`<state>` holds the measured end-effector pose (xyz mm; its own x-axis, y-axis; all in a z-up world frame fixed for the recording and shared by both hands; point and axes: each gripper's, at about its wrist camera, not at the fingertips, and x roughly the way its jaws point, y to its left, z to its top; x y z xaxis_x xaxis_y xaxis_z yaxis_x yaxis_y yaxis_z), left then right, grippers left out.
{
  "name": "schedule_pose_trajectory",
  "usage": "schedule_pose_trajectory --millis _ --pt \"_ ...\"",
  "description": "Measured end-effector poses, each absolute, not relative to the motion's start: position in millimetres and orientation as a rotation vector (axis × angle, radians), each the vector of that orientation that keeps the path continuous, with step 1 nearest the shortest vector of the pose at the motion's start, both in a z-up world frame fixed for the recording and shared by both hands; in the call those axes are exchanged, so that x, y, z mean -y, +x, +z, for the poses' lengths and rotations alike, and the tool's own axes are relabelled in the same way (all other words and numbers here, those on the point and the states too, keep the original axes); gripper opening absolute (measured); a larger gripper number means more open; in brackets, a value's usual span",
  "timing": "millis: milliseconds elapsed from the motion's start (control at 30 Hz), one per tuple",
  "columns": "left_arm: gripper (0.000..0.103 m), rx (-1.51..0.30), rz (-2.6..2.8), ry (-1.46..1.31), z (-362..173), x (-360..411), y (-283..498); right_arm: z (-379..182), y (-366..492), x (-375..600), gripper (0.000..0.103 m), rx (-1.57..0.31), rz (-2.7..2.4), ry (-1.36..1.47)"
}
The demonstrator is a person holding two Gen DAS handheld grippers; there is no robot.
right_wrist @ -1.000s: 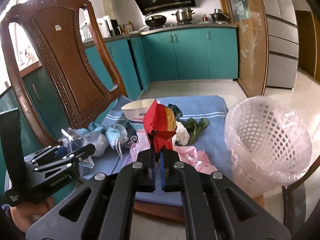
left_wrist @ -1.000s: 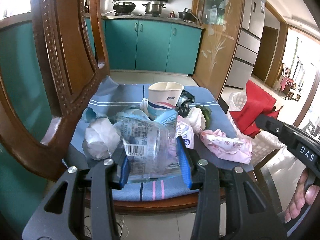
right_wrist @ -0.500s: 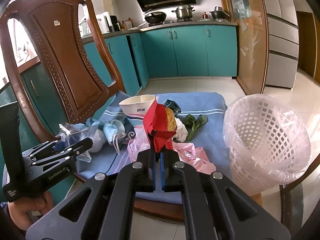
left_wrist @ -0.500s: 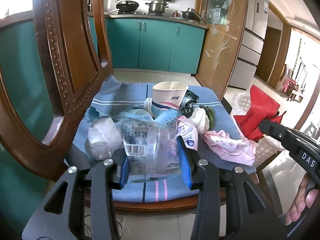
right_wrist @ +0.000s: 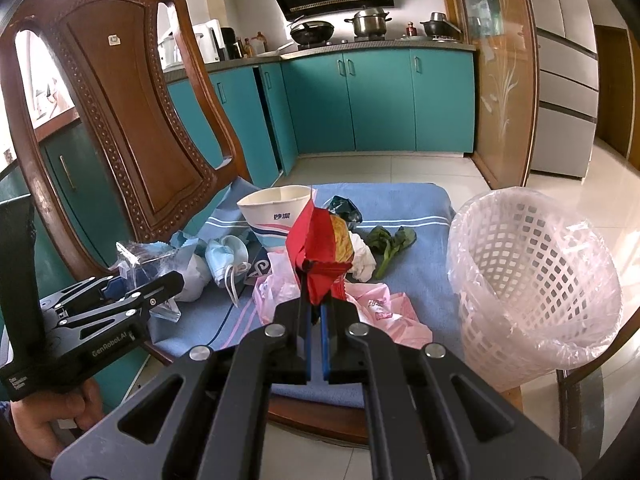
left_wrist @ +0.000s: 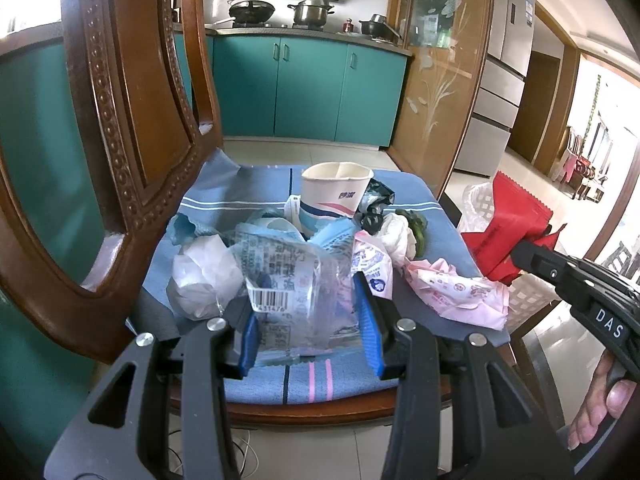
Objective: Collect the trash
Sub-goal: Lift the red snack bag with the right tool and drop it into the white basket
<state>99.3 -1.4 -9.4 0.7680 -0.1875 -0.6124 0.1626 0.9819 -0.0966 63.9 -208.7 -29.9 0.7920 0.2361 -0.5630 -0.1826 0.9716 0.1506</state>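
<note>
The trash lies heaped on a blue striped cushion (right_wrist: 404,204) on a carved wooden chair (right_wrist: 132,120). Two pieces are already in grip. The left gripper (left_wrist: 308,320) is clamped on a crumpled clear plastic wrapper (left_wrist: 288,280) with a barcode label, its blue pads pressing the wrapper's two sides at the near edge of the heap. The right gripper (right_wrist: 318,312) has its jaws pressed together on the lower end of a red snack bag (right_wrist: 320,240), which stands up above the cushion — in the left wrist view that same bag (left_wrist: 512,224) shows in front of the basket.

Around them on the cushion: a white paper cup (left_wrist: 336,192) with a blue and red band, standing towards the back; a wadded white tissue (left_wrist: 200,276) at the left of the clear wrapper; a blue face mask (right_wrist: 224,256); a dark crumpled wrapper (left_wrist: 374,204) just beside the cup; a green leaf (right_wrist: 390,242); a second white tissue (left_wrist: 396,236); and a pink printed plastic bag (left_wrist: 452,292) flattened on the right side.

A white lattice basket (right_wrist: 532,280) lined with a clear bag stands at the cushion's right edge — its mouth tilted towards the camera
</note>
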Motion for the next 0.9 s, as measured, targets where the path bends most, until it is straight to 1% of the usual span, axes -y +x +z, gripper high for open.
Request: schedule_pose_trajectory --millis 433,533,733,900 --pt "0.043 -0.675 -0.188 -0.040 -11 1 101 -30 66 210 0.004 -0.617 0.232 0.096" --pt "0.043 -0.672 -0.189 -0.039 -10 1 101 -23 64 219 0.004 -0.578 0.209 0.112" --pt "0.043 -0.669 -0.194 -0.045 -12 0 100 -8 75 293 0.004 -0.485 0.002 0.188" --pt "0.043 -0.670 -0.198 -0.052 -11 -1 100 -22 93 365 0.004 -0.515 -0.167 0.290"
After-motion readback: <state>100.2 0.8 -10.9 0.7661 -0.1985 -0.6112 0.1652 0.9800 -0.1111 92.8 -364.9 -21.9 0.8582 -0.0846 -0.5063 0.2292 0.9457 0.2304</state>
